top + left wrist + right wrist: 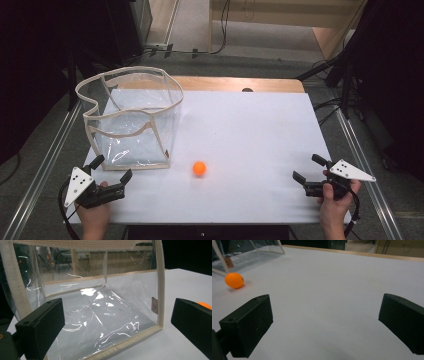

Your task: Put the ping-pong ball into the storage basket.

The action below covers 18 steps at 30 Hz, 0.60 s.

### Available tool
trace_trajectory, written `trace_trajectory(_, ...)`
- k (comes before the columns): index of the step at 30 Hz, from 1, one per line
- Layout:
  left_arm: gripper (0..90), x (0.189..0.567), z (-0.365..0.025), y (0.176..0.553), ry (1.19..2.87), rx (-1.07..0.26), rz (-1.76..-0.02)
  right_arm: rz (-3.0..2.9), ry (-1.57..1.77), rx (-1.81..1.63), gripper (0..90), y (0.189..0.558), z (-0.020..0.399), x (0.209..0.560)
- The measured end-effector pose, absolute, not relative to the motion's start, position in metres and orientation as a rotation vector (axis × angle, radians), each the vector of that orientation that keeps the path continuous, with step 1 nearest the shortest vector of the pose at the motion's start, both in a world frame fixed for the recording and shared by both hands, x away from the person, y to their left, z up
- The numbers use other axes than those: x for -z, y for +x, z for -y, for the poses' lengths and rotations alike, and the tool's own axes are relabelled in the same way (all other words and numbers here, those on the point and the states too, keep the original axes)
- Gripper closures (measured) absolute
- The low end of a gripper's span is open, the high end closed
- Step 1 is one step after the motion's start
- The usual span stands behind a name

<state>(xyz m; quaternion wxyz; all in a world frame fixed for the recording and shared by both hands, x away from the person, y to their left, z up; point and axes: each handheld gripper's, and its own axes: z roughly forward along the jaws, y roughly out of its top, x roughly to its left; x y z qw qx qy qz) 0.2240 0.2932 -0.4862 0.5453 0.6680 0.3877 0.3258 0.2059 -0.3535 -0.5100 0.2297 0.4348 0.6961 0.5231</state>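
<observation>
Your left gripper (pixel 113 167) sits at the near-left corner of the white table top (pixel 250 130), jaws spread wide, nothing between them. It's just in front of the clear plastic bag (pixel 131 117), near its bottom front edge but apart from it. In the left gripper view the bag's front wall w/ beige fabric trim spans the gap between the jaws; the bag stands upright, mouth open at top, front rim sagging a bit.

Your right gripper (pixel 309 167) is at the near-right edge of the table, jaws likewise released wide, gripping nothing; bare white surface between them in the right gripper view.

Orange ball (pixel 199 168) lies on the table just right of the bag's near-right corner, close to it, not touching as far as can be told. It's between your two grippers, nearer the left one, well apart from the right. In the right gripper view the ball (pixel 234 280) shows far left, beside the bag's corner.
</observation>
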Motion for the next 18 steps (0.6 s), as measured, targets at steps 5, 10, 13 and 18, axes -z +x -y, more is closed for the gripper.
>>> trace_trajectory(5, 0.0, 0.486, -0.293, 0.224, 1.586, -0.775, -0.92, -1.945, 1.157, -1.504, 0.0, 0.206, 0.351, 0.505)
trace_trajectory(10, 0.0, 0.486, -0.292, 0.224, 1.591, -0.778, -0.92, -1.966, 1.12, -1.459, 0.0, 0.206, 0.341, 0.498)
trace_trajectory(13, 0.0, 0.486, -0.292, 0.223, 1.592, -0.78, -0.921, -1.973, 1.1, -1.456, 0.0, 0.207, 0.334, 0.493)
trace_trajectory(18, 0.0, 0.487, -0.292, 0.223, 1.601, -0.782, -0.919, -1.99, 1.077, -1.441, 0.0, 0.21, 0.327, 0.487)
